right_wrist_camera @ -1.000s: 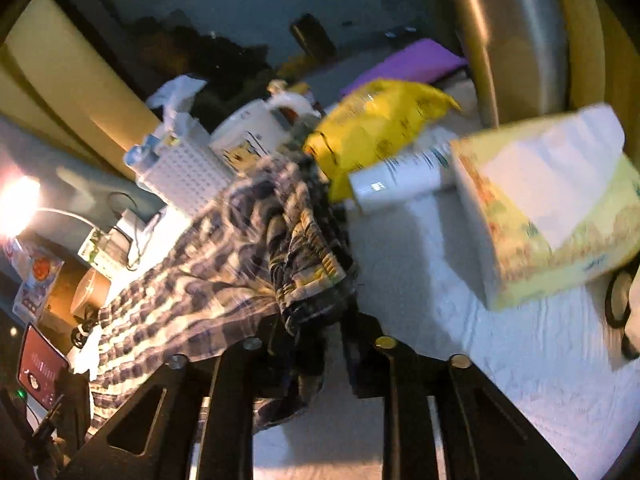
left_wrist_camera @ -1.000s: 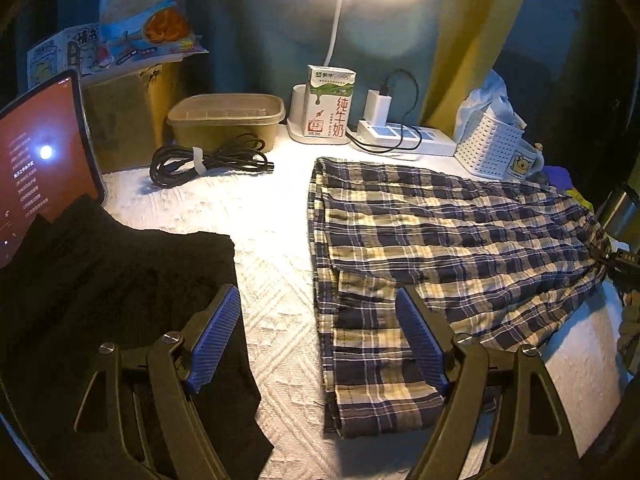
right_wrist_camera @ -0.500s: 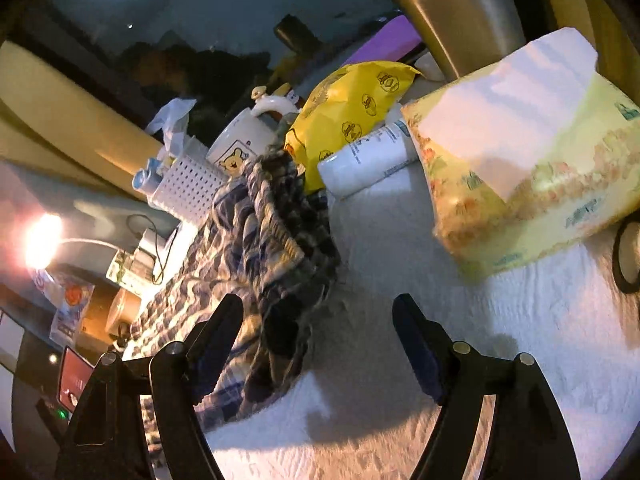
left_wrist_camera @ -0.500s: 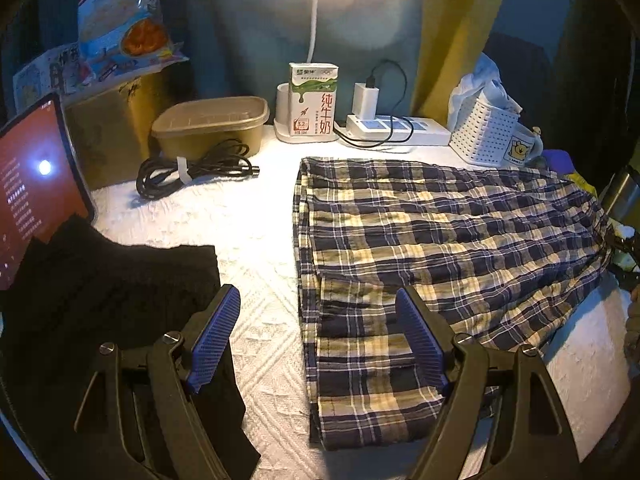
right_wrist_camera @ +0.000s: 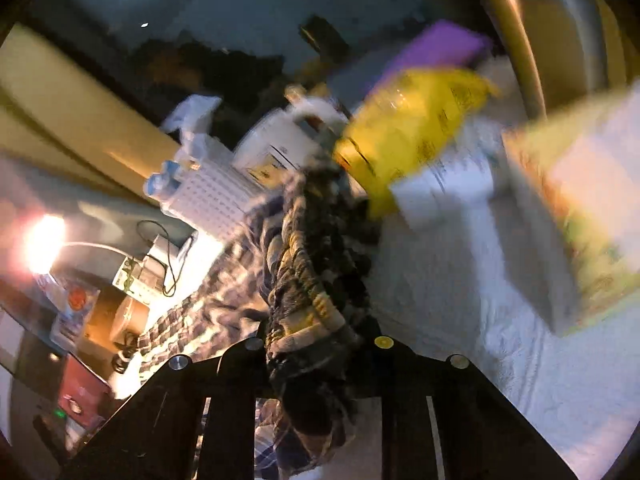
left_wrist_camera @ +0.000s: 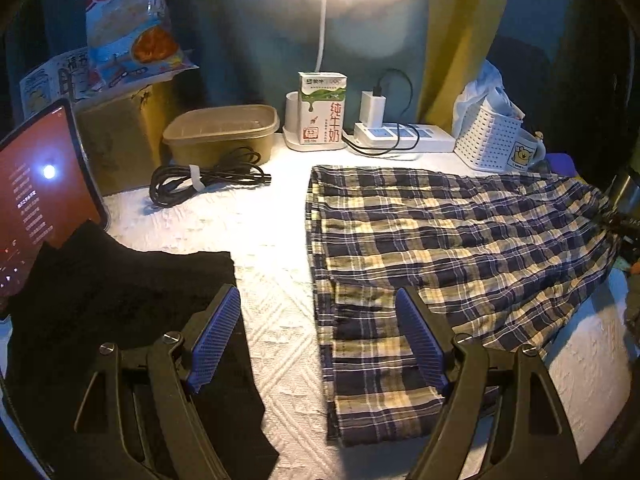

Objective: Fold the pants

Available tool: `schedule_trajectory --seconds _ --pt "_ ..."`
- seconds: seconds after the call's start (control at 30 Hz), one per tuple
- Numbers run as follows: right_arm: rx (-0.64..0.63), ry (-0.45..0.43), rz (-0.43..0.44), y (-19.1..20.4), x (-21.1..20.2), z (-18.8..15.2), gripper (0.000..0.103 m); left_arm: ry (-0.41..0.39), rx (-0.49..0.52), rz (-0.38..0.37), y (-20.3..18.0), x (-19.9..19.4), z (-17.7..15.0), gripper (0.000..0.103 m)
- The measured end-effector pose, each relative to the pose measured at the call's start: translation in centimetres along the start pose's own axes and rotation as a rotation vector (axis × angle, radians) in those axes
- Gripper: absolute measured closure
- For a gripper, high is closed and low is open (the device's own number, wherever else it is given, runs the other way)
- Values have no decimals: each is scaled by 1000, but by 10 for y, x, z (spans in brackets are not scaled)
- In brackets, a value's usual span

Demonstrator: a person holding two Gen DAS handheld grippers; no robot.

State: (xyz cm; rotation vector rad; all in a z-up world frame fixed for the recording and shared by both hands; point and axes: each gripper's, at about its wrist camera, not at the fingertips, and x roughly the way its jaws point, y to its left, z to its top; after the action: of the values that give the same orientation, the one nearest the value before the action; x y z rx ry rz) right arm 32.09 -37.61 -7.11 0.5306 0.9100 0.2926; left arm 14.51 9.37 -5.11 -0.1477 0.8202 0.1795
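The right wrist view is blurring badly, so the yellow bag [right_wrist_camera: 412, 128] and tissue box [right_wrist_camera: 580, 216] beside the pants are smearing into streaks. The plaid pants [left_wrist_camera: 452, 264] are lying flat on the white textured bench [left_wrist_camera: 276, 232], blue, yellow and white checks, one leg reaching toward the camera, the waistband end running off at the right edge. The right claw [right_wrist_camera: 316, 344] has just been closing and is now pinching the bunched waistband [right_wrist_camera: 308, 300], after standing wide half a second ago. The left claw [left_wrist_camera: 320, 340] is hovering wide apart, gripping nothing, between the black garment [left_wrist_camera: 120, 300] and the plaid leg.
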Motion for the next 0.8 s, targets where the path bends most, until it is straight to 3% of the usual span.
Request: schedule_trajectory --seconds 0.2,0.37,0.57,0.8 --pt "-188 -89 -32 74 -29 8 84 -24 -17 -19 13 -3 -2 23" --pt "-346 -96 -14 146 -27 1 84 -52 -37 -48 28 -6 -5 23" --pt "-509 -18 -2 230 14 -33 84 -91 -62 -87 52 -11 -8 23" --pt "-709 148 6 312 87 -113 84 -106 -59 -82 78 -20 -13 23"
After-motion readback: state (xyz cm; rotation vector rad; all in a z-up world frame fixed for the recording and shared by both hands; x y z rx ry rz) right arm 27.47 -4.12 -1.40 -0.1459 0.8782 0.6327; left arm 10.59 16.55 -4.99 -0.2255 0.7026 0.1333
